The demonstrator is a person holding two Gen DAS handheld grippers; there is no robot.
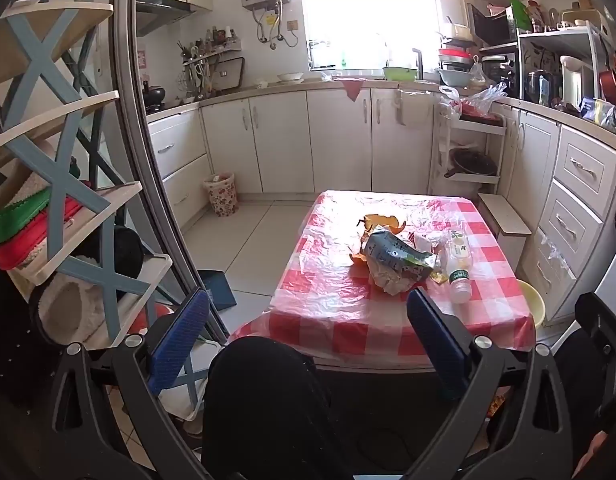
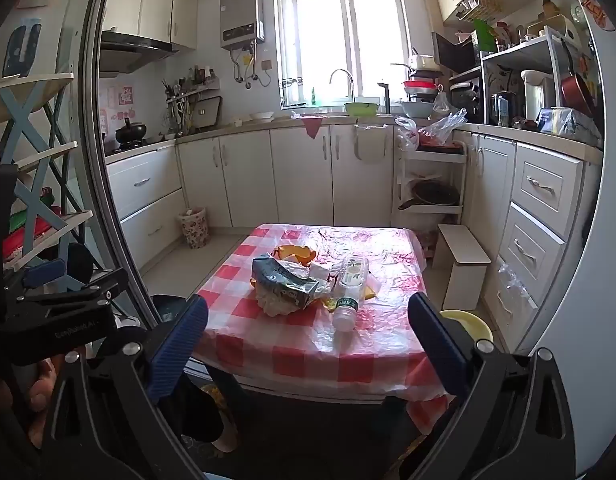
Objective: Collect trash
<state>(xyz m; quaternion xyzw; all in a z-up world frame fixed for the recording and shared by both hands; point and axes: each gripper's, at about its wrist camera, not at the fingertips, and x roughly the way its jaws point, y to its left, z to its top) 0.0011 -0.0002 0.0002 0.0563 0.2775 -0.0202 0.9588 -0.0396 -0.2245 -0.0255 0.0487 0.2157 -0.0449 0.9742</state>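
Crumpled foil bag (image 2: 286,280), bottle (image 2: 348,292) and peel (image 2: 294,254) lie heaped mid-frame on the checked worktop (image 2: 268,344), apparently gathered for pickup. Both claws, left (image 1: 308,336) and right (image 2: 308,340), hang wide open and empty at lower frame, short of the heap; a floral bin (image 2: 194,226) stands centre-left by the cabinets.

Home kitchen: sink faucet (image 2: 342,76), cabinets (image 2: 300,176), range hood (image 2: 132,50), checkered table (image 2: 308,344).
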